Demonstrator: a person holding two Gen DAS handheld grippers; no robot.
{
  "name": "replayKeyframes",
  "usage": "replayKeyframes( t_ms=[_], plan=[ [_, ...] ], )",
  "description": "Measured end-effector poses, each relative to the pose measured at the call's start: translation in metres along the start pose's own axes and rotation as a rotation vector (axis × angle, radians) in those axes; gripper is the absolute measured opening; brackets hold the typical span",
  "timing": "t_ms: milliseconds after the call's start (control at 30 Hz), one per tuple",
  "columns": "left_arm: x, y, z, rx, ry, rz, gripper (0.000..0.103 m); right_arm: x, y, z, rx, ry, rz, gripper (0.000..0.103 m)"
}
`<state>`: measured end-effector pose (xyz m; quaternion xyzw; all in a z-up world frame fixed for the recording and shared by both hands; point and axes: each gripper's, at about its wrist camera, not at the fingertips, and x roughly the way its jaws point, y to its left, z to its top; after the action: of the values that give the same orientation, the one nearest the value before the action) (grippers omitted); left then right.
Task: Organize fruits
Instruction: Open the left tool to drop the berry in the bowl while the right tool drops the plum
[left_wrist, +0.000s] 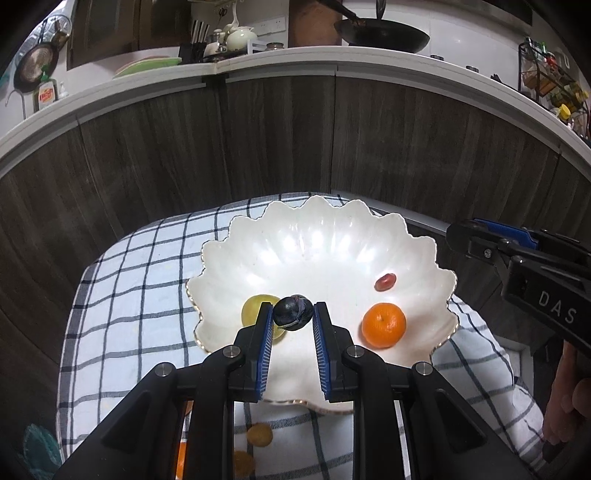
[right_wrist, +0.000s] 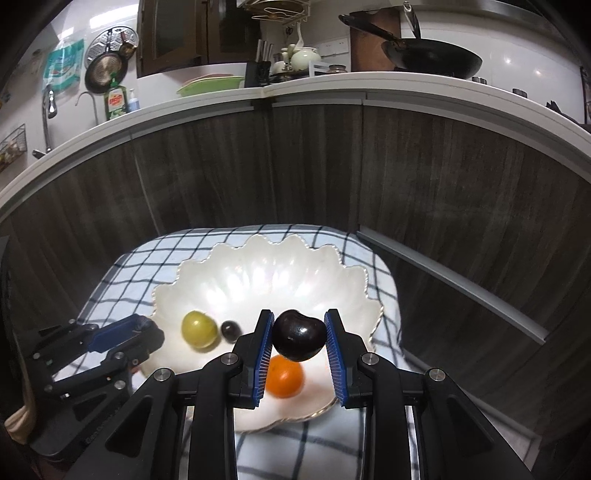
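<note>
My left gripper (left_wrist: 294, 314) is shut on a small dark grape (left_wrist: 293, 312), held just above the near rim of a white scalloped bowl (left_wrist: 314, 202). In the bowl lie a yellow-green fruit (left_wrist: 255, 308), a mandarin (left_wrist: 383, 325) and a small red fruit (left_wrist: 385, 281). My right gripper (right_wrist: 299, 322) is shut on a larger dark glossy fruit (right_wrist: 299, 339) over the bowl (right_wrist: 266, 240), above the mandarin (right_wrist: 285, 378). The right wrist view also shows the green fruit (right_wrist: 199, 329) with another small dark fruit (right_wrist: 229, 329) beside it. Each gripper appears in the other's view: right (left_wrist: 466, 236), left (right_wrist: 149, 338).
The bowl rests on a blue-checked white cloth (left_wrist: 129, 295). Two small yellow fruits (left_wrist: 259, 434) lie on the cloth under my left gripper. Dark wooden cabinet fronts (left_wrist: 277, 140) stand close behind, under a white counter. A person's hand (left_wrist: 565, 406) shows at the right edge.
</note>
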<state>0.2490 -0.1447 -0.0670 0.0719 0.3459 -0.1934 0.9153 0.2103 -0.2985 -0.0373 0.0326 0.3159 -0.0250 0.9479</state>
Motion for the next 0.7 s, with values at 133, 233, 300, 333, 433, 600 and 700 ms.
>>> replayKeyframes(
  t_ms=[133, 233, 300, 333, 433, 600, 700],
  plan=[
    [0.009, 0.0, 0.002, -0.004, 0.011, 0.0, 0.022, 0.007, -0.006, 0.007, 0.01, 0.005, -0.011, 0.03],
    [0.018, 0.002, 0.004, -0.017, 0.03, -0.004, 0.022, 0.013, -0.006, 0.011, -0.002, 0.008, -0.023, 0.03],
    [0.023, 0.003, 0.004, -0.02, 0.039, -0.007, 0.022, 0.016, -0.005, 0.013, -0.009, 0.01, -0.029, 0.03],
    [0.026, 0.004, 0.005, -0.019, 0.046, -0.004, 0.022, 0.018, -0.004, 0.014, -0.013, 0.012, -0.031, 0.03],
    [0.034, 0.007, 0.006, -0.024, 0.06, 0.002, 0.022, 0.024, -0.004, 0.017, -0.014, 0.018, -0.034, 0.03],
    [0.042, 0.01, 0.012, -0.044, 0.067, 0.019, 0.022, 0.035, -0.005, 0.018, -0.015, 0.032, -0.045, 0.03],
    [0.048, 0.009, 0.013, -0.038, 0.071, 0.024, 0.022, 0.041, -0.008, 0.017, -0.008, 0.037, -0.057, 0.03]
  ],
)
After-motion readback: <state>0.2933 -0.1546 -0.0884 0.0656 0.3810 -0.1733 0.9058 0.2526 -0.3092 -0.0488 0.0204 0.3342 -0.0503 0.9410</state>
